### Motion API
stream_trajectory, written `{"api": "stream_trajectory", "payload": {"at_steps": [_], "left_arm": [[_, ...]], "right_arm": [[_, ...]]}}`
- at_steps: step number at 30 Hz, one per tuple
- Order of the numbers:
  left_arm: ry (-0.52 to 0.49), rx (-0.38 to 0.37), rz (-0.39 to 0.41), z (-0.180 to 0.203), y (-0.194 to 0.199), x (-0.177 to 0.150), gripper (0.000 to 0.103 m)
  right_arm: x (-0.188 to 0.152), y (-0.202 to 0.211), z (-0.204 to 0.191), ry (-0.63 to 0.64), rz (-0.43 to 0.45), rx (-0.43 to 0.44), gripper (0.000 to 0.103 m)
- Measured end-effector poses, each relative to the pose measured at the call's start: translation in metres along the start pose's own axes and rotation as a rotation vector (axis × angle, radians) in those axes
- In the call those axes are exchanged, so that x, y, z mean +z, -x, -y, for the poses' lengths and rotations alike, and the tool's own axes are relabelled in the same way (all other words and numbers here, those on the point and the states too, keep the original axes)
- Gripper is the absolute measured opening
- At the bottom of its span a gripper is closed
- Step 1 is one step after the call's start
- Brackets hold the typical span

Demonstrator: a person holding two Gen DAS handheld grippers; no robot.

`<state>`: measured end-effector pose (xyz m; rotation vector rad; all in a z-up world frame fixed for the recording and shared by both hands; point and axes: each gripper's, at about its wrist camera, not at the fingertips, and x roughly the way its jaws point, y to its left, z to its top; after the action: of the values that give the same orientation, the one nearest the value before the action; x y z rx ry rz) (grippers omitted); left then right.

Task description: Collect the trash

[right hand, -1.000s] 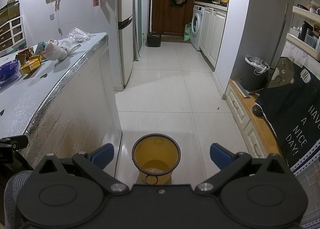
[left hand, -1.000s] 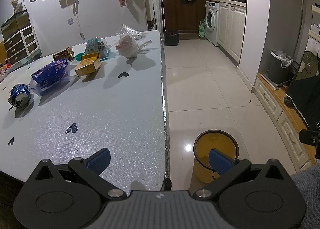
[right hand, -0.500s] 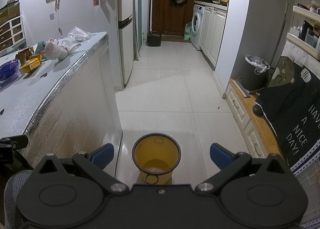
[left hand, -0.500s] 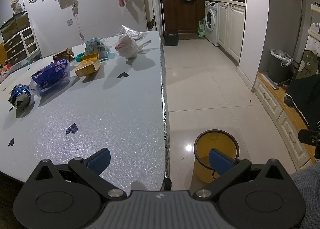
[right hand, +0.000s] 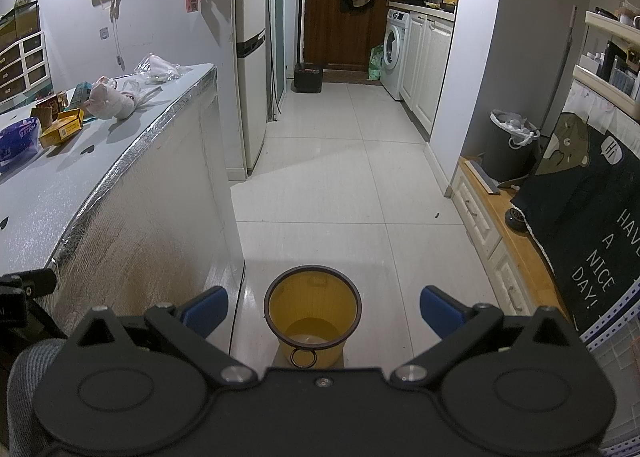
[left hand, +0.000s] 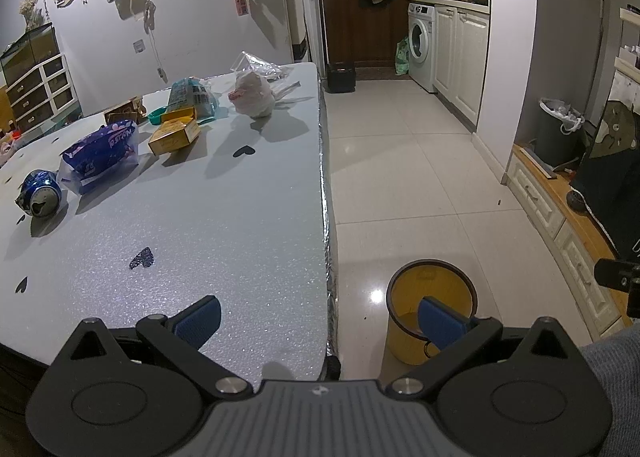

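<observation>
Trash lies on the grey table [left hand: 224, 225]: a crushed blue can [left hand: 39, 198] at far left, a purple packet [left hand: 102, 151], a yellow box [left hand: 175, 136], a teal wrapper [left hand: 190, 95], a white plastic bag [left hand: 253, 95] and clear film [left hand: 256, 63] at the far end. A yellow bin [right hand: 313, 315] stands on the floor by the table's near corner, empty as far as I see. My left gripper [left hand: 320, 317] hangs open over the table's near right edge. My right gripper [right hand: 322, 311] is open above the bin, nothing between its fingers.
White tiled floor [right hand: 348, 185] runs toward a fridge [right hand: 250, 57], a dark door and a washing machine [right hand: 394, 51]. A low wooden cabinet [right hand: 516, 253] with a dark cloth lines the right side, with a grey lined bin [right hand: 508, 145] behind it. A grey sleeve [left hand: 616, 377] shows at lower right.
</observation>
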<state>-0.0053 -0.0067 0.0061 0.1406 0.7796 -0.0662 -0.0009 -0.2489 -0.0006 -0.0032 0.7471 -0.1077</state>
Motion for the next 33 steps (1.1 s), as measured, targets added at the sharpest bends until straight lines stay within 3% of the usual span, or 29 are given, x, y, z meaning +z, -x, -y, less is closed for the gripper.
{"api": "stream_trajectory", "payload": {"at_steps": [9, 14, 26, 33], "left_arm": [[0.009, -0.008, 0.01, -0.011, -0.009, -0.002, 0.103], [0.029, 0.024, 0.028, -0.034, -0.013, 0.001, 0.103], [0.103, 0.118, 0.086, -0.124, -0.023, 0.02, 0.103], [0.167, 0.222, 0.111, -0.192, -0.028, 0.035, 0.103]], "right_arm": [[-0.001, -0.009, 0.0, -0.008, 0.007, 0.043, 0.103], [0.005, -0.016, -0.004, -0.005, 0.059, 0.084, 0.103], [0.048, -0.037, -0.042, 0.065, 0.211, 0.185, 0.103], [0.079, -0.052, -0.073, 0.082, 0.304, 0.233, 0.103]]}}
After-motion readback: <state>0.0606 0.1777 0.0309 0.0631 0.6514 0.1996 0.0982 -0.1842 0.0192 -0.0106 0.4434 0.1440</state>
